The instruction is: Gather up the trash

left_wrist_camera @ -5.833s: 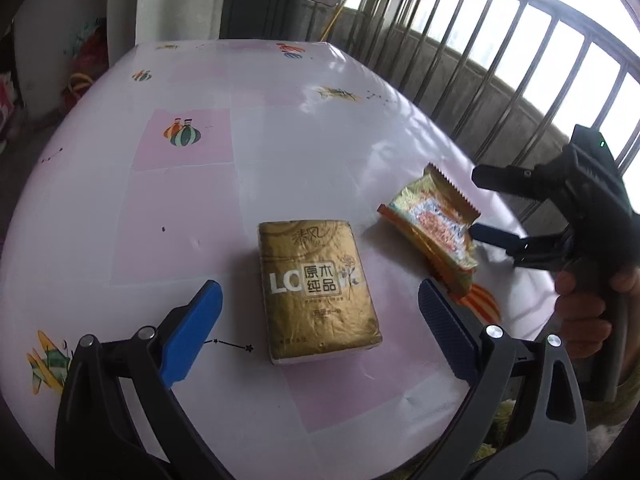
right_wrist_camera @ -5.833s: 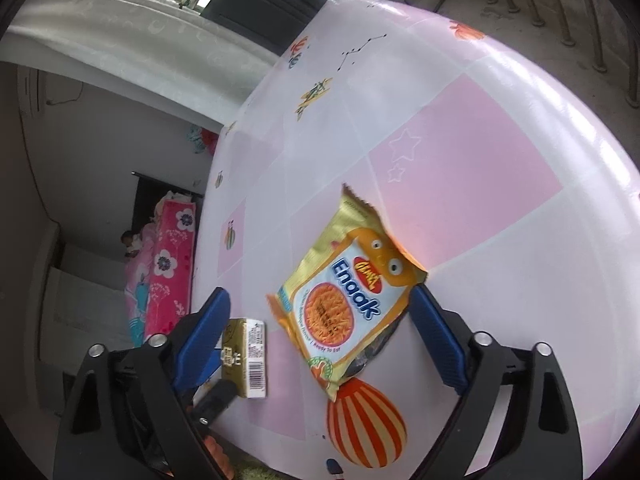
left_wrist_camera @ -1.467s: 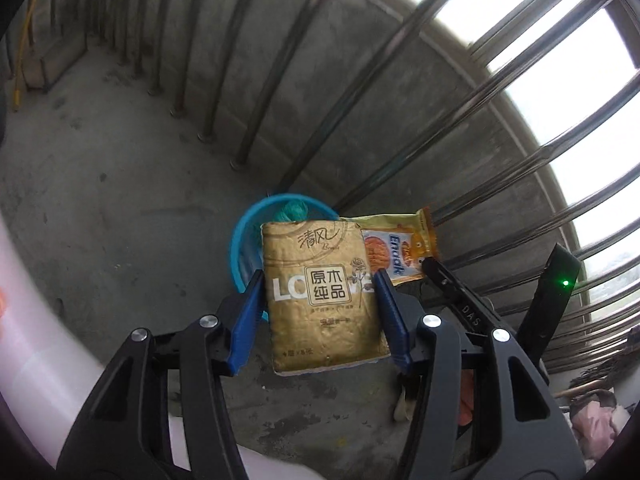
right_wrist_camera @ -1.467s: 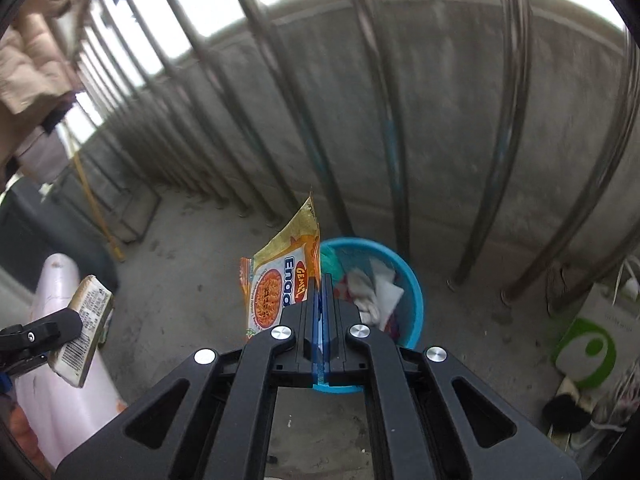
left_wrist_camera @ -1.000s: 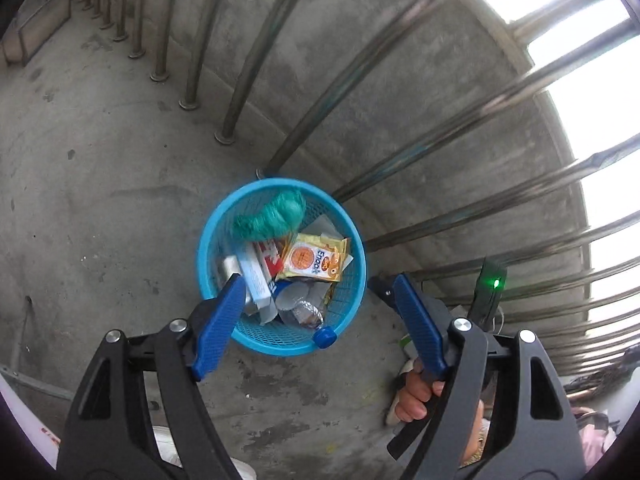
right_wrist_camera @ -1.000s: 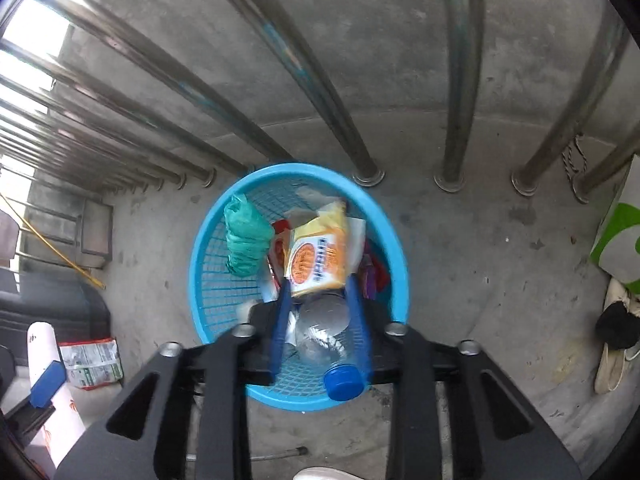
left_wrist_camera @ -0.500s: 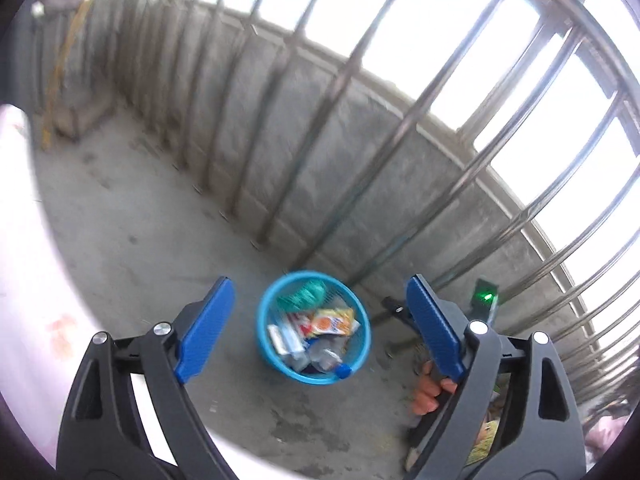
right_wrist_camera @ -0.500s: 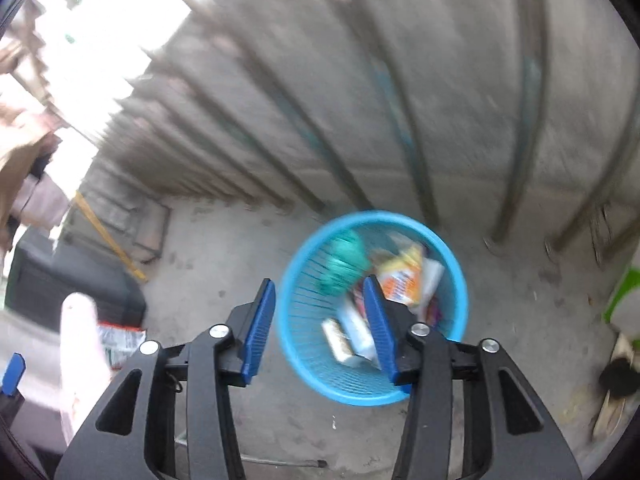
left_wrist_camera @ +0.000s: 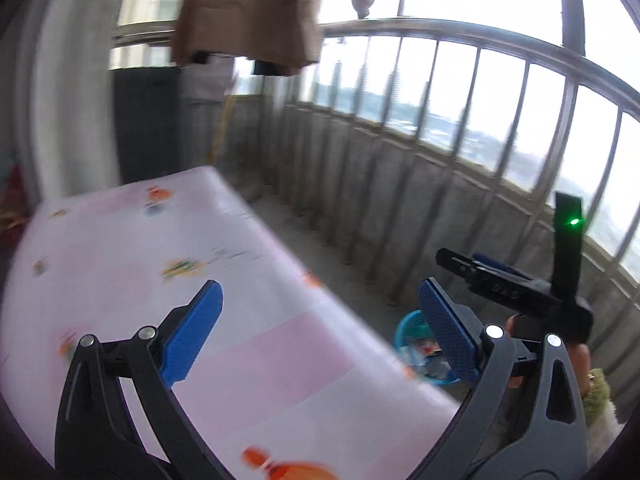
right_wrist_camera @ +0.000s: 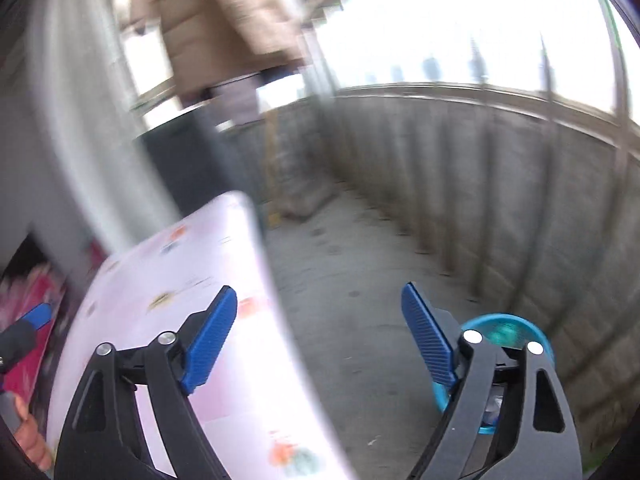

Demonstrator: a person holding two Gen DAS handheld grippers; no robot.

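Observation:
My left gripper hangs over the pink-and-white table, its blue-padded jaws opening wide with nothing between them. My right gripper hovers beside the table's edge above the concrete floor; its jaws are opening and are empty too. The blue mesh basket stands on the floor by the railing, partly behind a finger, with blurred wrappers inside. In the right wrist view the basket's rim peeks out behind the right finger. In the left wrist view, a hand holds the right gripper at the right.
A metal railing over a low concrete wall bounds the balcony. A tan jacket hangs at the far end above a dark cabinet. Bare concrete floor lies between table and wall.
The gold packet and the snack wrapper were let go into the basket. Since then both grippers have risen, widened and swung away from the basket towards the table.

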